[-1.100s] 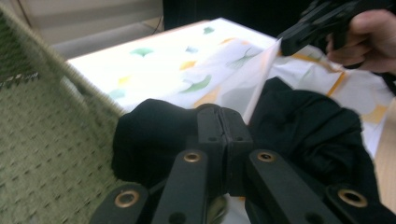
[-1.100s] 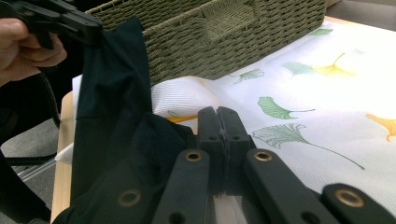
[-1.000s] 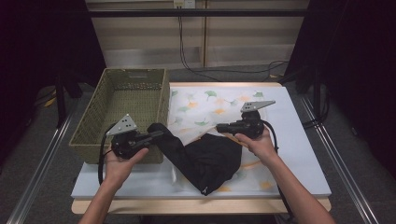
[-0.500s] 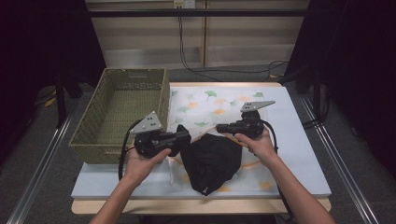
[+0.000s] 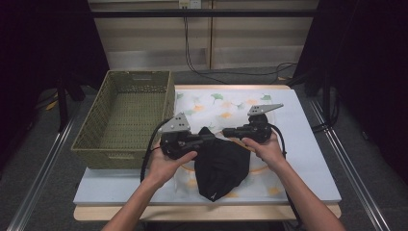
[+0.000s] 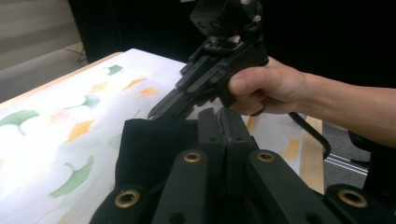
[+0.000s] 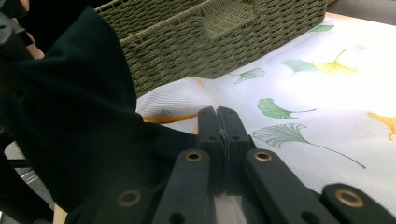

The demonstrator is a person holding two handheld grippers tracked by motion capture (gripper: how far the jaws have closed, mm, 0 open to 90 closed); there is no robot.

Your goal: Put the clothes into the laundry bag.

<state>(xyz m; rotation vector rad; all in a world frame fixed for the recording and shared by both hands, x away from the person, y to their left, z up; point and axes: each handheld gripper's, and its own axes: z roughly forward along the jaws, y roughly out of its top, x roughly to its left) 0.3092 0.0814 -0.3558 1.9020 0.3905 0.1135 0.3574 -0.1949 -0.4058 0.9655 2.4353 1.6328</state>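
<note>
Table [image 5: 308,159]: covered by a ginkgo-leaf cloth [image 5: 226,103].
Wicker basket [image 5: 126,115]: empty, at the table's left.
Black garment [image 5: 221,163]: on the cloth beside the basket, its top edge gathered.
Left gripper [image 5: 208,138]: jaws clenched on that edge.
Right gripper [image 5: 230,131]: clamped on the same edge, close by.
Advice: keep both grips firm and lift evenly, so the fold lands flat.

The black cloth [image 5: 221,163] hides the left gripper [image 5: 208,138] fingers' tips in the high view.

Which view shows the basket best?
High view: the whole green woven basket shows, open and empty, left of the black cloth. The right gripper view catches one side wall with its handle slot, partly behind cloth.
</note>
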